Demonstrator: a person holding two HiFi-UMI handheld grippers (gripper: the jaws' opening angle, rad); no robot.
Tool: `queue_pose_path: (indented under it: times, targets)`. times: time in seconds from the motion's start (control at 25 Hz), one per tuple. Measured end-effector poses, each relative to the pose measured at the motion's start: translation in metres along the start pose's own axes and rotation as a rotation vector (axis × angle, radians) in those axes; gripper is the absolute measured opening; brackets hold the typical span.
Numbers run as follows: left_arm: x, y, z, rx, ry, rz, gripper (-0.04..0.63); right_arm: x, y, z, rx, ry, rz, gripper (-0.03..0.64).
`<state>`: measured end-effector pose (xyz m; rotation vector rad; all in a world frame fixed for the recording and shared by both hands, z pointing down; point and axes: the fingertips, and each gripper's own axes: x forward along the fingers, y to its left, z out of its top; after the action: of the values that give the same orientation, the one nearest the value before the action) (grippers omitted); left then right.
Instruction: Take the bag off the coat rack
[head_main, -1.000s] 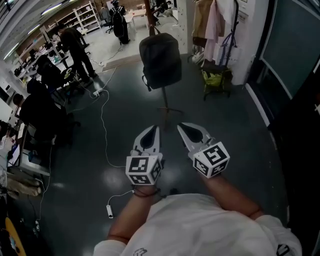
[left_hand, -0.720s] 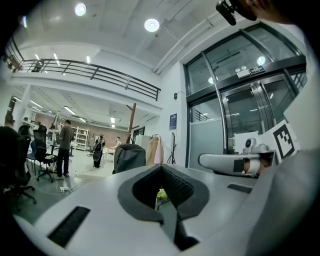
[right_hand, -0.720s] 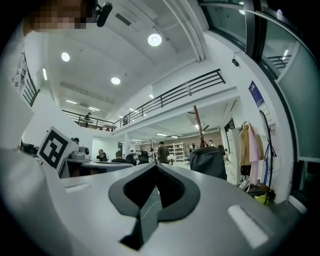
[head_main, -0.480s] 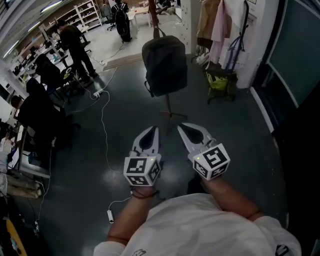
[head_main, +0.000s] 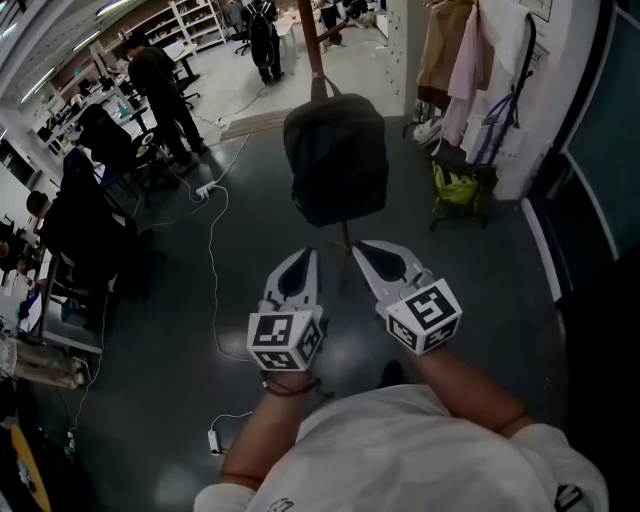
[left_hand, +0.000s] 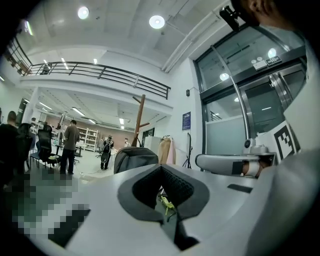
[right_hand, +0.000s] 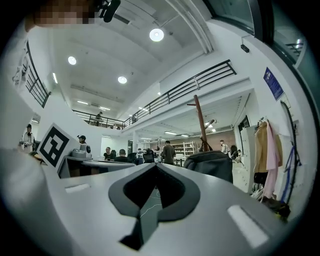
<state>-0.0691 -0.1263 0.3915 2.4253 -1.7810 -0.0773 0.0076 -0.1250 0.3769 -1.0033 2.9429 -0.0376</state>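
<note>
A dark grey backpack hangs from a brown wooden coat rack straight ahead, its stand base partly hidden behind my grippers. My left gripper and right gripper are held side by side just short of the bag's lower edge, both shut and empty. The left gripper view has the backpack and the coat rack beyond the left gripper. Looking along the right gripper, I see the backpack to the right under the coat rack.
Coats hang on a wall at the right, above a stool with a green bag. A white cable runs across the dark floor at the left. Several people stand and sit by desks at the far left.
The backpack and rack have come nearer and lower in the head view. Both grippers stay shut and keep their place before me.
</note>
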Motion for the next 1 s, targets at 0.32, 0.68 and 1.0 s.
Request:
queue_pose_path:
  times: [0.32, 0.68, 1.0]
  targets:
    - [0.095, 0.022, 0.005, -0.033, -0.020, 0.050, 0.006, 0.054, -0.084, 0.013, -0.022, 0.030, 0.110, 0.002]
    - [0.203, 0.082, 0.023, -0.022, -0.016, 0.035, 0.006, 0.157, -0.170, 0.021, -0.045, 0.038, 0.097, 0.002]
    - [0.312, 0.161, 0.075, -0.001, -0.048, -0.057, 0.006, 0.278, -0.251, 0.046, -0.076, 0.066, -0.012, 0.003]
